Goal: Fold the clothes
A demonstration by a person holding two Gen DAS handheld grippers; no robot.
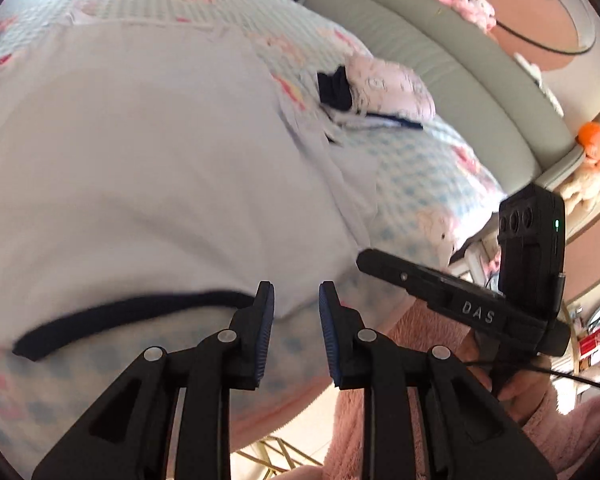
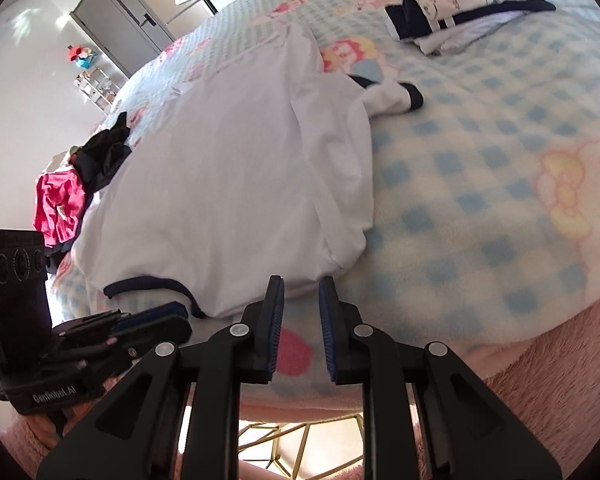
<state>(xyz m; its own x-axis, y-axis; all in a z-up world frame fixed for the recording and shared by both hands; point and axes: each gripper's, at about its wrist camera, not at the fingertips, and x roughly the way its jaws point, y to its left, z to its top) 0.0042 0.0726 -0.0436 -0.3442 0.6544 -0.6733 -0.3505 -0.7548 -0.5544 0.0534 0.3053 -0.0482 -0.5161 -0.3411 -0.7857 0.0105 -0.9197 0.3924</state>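
One white garment with dark navy trim lies spread flat on the bed, its long axis running away from both sets of fingers toward the far end of the mattress, and its near trimmed edge sits closest to the person. Seen along the left gripper, that navy edge curves in from the left and ends right at the left fingertip, with white cloth showing just past the gap; the fingers are narrowly parted and nothing is pinched between them. Seen along the right gripper, the garment's near right corner lies just ahead and slightly left of the tips, while checked blanket fills the gap itself; those fingers too stand narrowly apart and empty. Both hands look about equally close to the near edge, the left at the trim, the right at the corner. My guess is the next move is a two-handed pinch along that edge. Beyond, a folded stack rests farther up the bed, and unfolded clothes lie heaped off to the left.
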